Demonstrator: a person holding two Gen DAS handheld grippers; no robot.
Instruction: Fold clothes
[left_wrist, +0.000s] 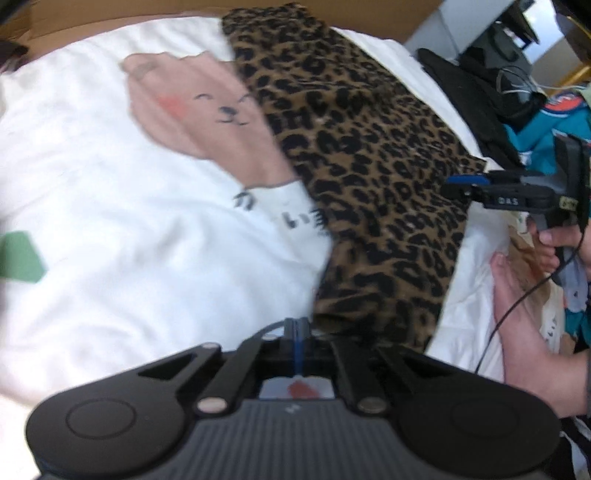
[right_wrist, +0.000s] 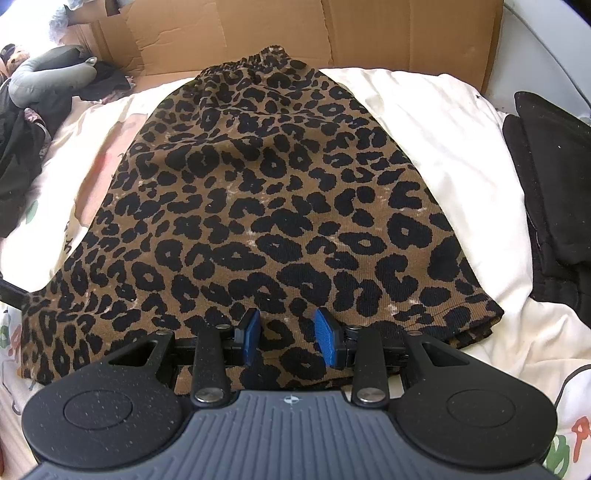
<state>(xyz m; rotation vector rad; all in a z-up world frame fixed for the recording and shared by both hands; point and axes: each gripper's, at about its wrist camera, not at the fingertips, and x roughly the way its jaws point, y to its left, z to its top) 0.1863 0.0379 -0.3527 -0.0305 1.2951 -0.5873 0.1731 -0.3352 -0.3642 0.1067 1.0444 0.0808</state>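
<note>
Bed (right_wrist: 424, 122), cardboard box (right_wrist: 369, 33) (contents hidden)

- Left wrist view: heavy motion blur; the leopard-print garment (left_wrist: 369, 177) and the bear print on the white bedding (left_wrist: 110, 221) are smeared.
- Right wrist view: sharp, evenly bright daylight; the bedding nearly washes out at right.
- Both views: fisheye bending and dark corners at the edges.
- Shadows soft, faint.

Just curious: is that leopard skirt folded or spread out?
Spread out: the skirt lies flat on the bedding, waistband far, hem near, no fold across it.
</note>
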